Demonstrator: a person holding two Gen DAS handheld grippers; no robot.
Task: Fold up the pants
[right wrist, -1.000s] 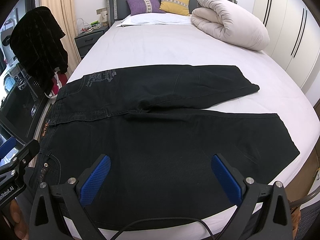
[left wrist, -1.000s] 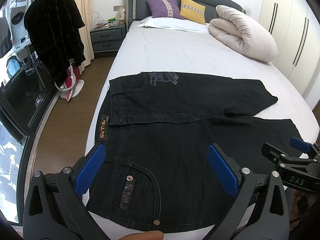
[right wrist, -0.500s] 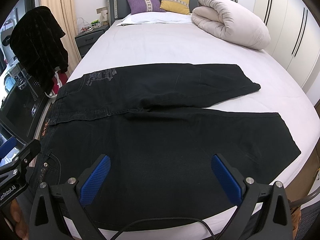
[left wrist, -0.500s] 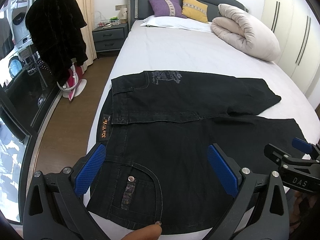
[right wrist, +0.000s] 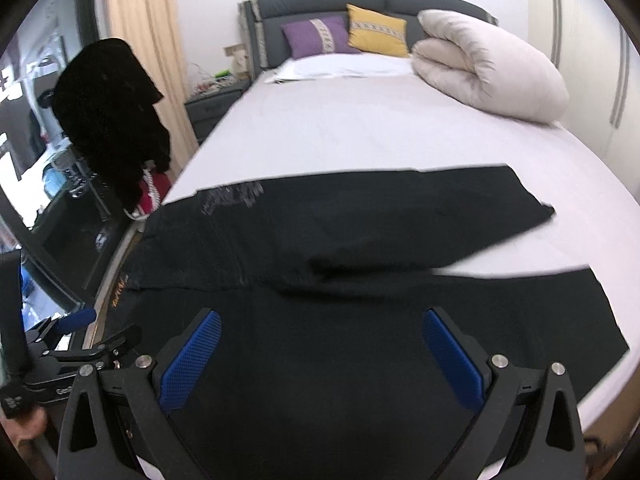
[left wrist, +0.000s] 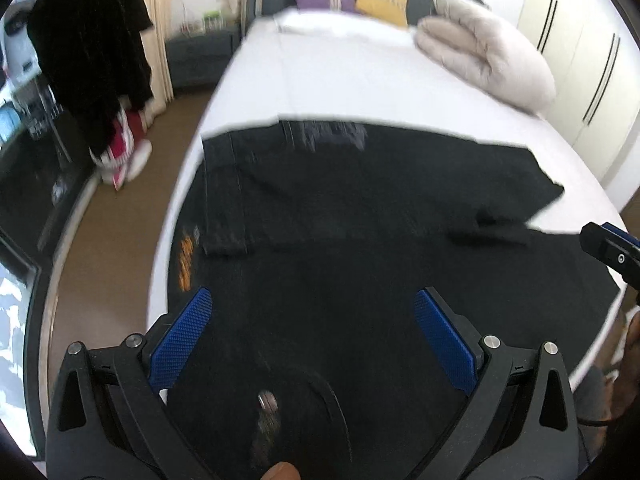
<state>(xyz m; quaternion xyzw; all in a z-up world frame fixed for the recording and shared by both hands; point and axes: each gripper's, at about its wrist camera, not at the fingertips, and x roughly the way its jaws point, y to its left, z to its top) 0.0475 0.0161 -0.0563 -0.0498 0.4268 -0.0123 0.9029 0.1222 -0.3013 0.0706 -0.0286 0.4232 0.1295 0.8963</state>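
Black pants [left wrist: 360, 240] lie flat across the near end of the white bed [left wrist: 340, 80], waist to the left, two legs running right. They also show in the right wrist view [right wrist: 360, 320]. My left gripper [left wrist: 312, 332] is open and empty, low over the waist and near pocket. My right gripper [right wrist: 320, 348] is open and empty over the near leg. The right gripper's tip [left wrist: 612, 248] shows at the right edge of the left view, and the left gripper [right wrist: 80, 344] shows at the left edge of the right view.
A rolled beige duvet [right wrist: 488, 72] and purple [right wrist: 316, 36] and yellow [right wrist: 378, 36] pillows lie at the bed's head. A dark garment [left wrist: 92, 48] hangs at left over brown floor [left wrist: 120, 240]. A nightstand [right wrist: 212, 108] stands beside the bed, wardrobe doors [left wrist: 592, 72] at right.
Both grippers have moved forward and lower over the pants; the views are blurred by motion. Both stay open and the pants lie as before.
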